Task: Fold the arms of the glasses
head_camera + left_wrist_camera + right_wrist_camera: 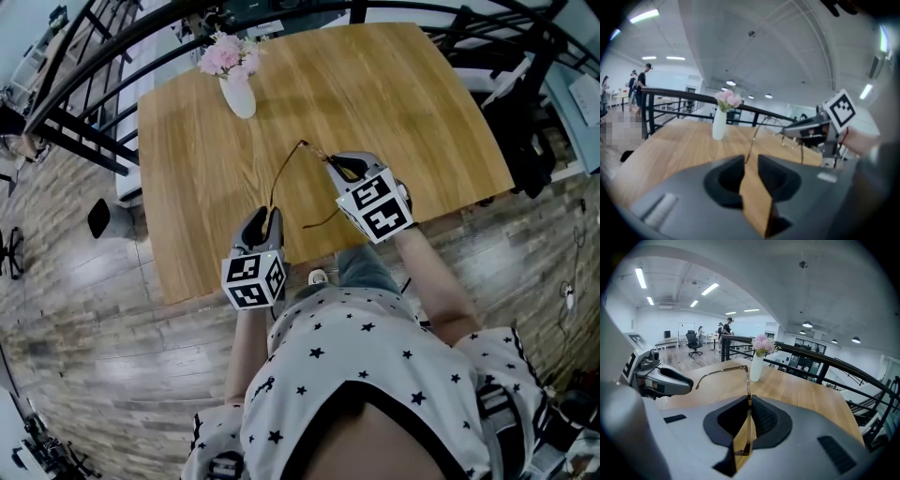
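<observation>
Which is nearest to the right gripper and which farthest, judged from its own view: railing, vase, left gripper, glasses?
1. The glasses, centre, clamped in its own jaws.
2. The left gripper, close by on the left.
3. The vase, centre, farther back.
4. The railing, behind the vase, running off to the right.

A light wooden table with rounded corners (394, 103) is filling the upper half of the head view; a white ceramic vase (240, 97) is standing upright on it near the far left corner (well apart from the near edge), and is holding a small bunch of pink flowers (228, 54); the table itself is standing on a grey-brown plank floor (84, 347), which is showing along its left and near sides.
</observation>
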